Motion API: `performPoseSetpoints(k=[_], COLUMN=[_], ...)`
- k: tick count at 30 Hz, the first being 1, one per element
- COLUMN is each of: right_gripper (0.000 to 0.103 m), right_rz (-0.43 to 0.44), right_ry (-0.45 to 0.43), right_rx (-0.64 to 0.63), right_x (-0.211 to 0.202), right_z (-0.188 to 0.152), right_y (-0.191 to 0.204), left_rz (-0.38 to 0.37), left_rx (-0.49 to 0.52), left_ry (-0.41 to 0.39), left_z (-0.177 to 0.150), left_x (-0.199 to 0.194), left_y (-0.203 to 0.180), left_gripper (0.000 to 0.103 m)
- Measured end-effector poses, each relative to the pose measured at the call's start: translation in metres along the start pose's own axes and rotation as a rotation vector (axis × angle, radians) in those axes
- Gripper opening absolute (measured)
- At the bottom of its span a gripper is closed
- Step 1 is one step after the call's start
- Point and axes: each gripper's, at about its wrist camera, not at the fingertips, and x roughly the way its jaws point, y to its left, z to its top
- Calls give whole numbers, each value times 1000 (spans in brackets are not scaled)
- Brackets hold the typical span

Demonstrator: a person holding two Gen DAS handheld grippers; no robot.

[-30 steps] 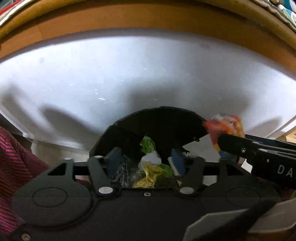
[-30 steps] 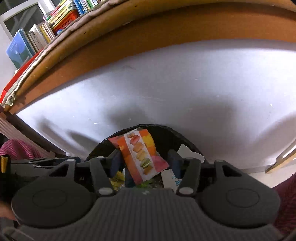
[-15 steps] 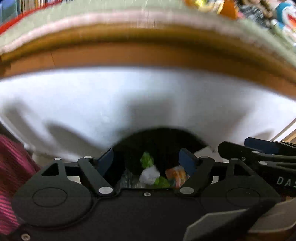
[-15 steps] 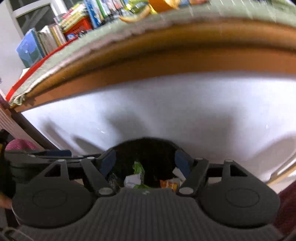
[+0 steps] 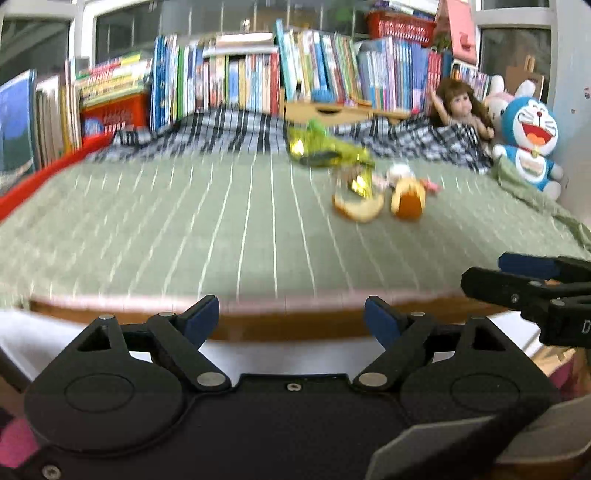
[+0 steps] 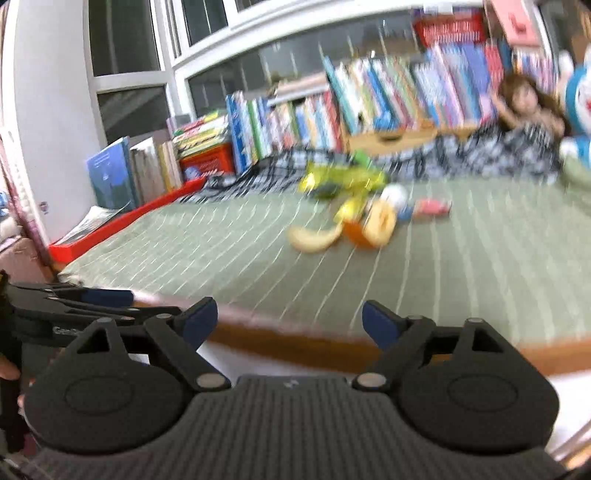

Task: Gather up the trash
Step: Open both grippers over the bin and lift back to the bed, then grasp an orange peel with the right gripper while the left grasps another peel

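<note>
Green bedding (image 5: 184, 229) with thin white stripes covers a bed that fills both views, and a long row of books (image 5: 240, 81) stands upright along its far edge, with a red basket (image 5: 400, 24) sitting on top of them. Taking the doll (image 5: 461, 107) with brown hair as the landmark, one blue-and-white plush toy (image 5: 528, 144) sits just beside it toward the bed's corner, and a checked blanket (image 5: 240, 131) stretches away from it on the other side, in front of the books. The trash lies in one loose cluster on the bedding in front of the doll, nearer the viewer: one yellow-green crinkled wrapper (image 5: 328, 149) farthest back, two pieces of orange peel (image 5: 358, 208) nearest, side by side, and at least two smaller bits, one white and one pink, too blurred to identify. Motion blur smears the cluster in both views, more so in the right wrist view. Both tools hang off the near edge of the bed, well apart from the trash. The left gripper (image 5: 291, 317) has its two blue-tipped fingers spread wide with nothing between them. The right gripper (image 6: 290, 319) is likewise spread wide and holds nothing; it also shows at the right edge of the left wrist view.
</note>
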Motion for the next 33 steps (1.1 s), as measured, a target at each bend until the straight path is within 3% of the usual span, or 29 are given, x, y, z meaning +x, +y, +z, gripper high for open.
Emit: performPoseSetpoints(k=[6,12,19,23,26,27,29,30,31,33], right_gripper=[96,96,95,93,89,86,78,64,52,43], right_rz=[-148,-205,-152,-83,-80,-73,-38,-26,-27,-19], right_ry=[-53,-4,103,139,156,165,192,214,219,205], right_rx=[-31,-75,-311,-334,-340,-332,-306,-286,-272,-253], right_x=[26,62,93,107,122,128,138,144,146,144], right_z=[26,42,39,42,46,48,50,51,51,51], right_y=[-21,-47,-51,-54,-56,-58,-63,-64,-65,-64], left_rz=[-11,-56,-157,-215,-209,-214,-246,-261,-257,-253], left_rx=[2,18,-49,-168,-183,-185,-202,-217,-231,-265], left_ry=[-61,-3,75,98,105,107,114,125,144,153], left_z=[37,59,68,75,82,85,88,90,92,94], left_x=[31,83,143,167,182,186,194,199,203,206], left_y=[-10,-25,-34,-26,-28,-29,-32,-32,-34,-31], left_gripper=[86,85,77,76,72,69,52,28,12,12])
